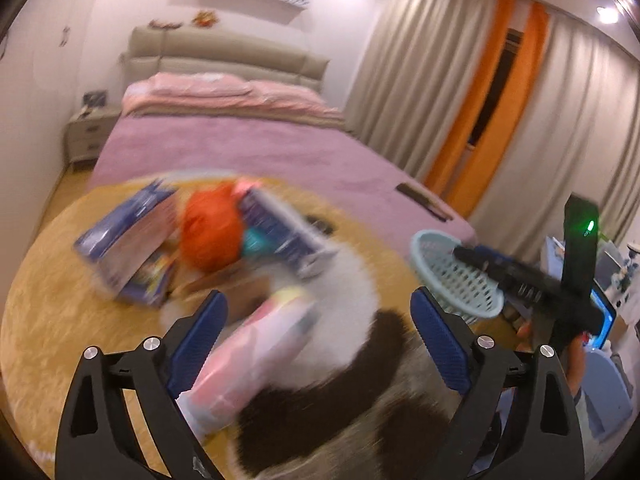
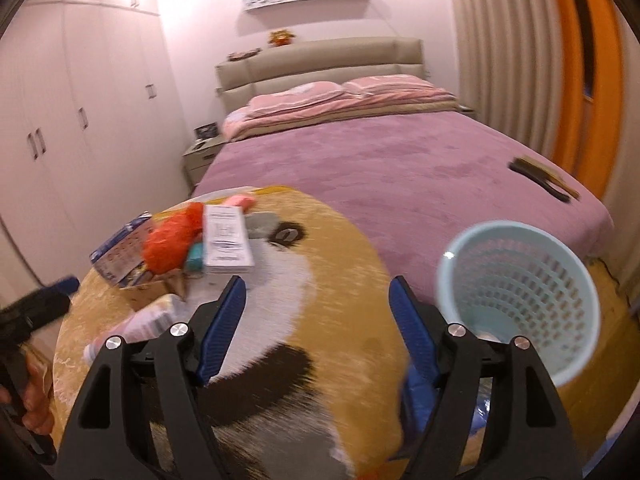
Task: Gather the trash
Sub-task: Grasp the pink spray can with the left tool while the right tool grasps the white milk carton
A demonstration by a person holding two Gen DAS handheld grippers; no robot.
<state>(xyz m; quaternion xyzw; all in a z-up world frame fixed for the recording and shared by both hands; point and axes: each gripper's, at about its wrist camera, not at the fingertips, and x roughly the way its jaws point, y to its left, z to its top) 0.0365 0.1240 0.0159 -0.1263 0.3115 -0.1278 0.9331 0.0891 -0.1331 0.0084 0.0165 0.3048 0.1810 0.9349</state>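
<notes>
Now, step: reach toward trash was judged underway.
Left gripper (image 1: 318, 316): spread wide, empty.
Right gripper (image 2: 318, 304): likewise released.
Pink crumpled plastic wrapper (image 1: 256, 348): lay at 9 o'clock.
Pale-blue perforated plastic basket (image 2: 520, 300): at 3 o'clock.
Next: closure on wrapper was required.

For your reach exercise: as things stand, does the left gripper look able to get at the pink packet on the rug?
Probably yes. The left gripper is open, and the pink packet lies between its fingers with nothing over it, though blur hides exact contact.
</notes>
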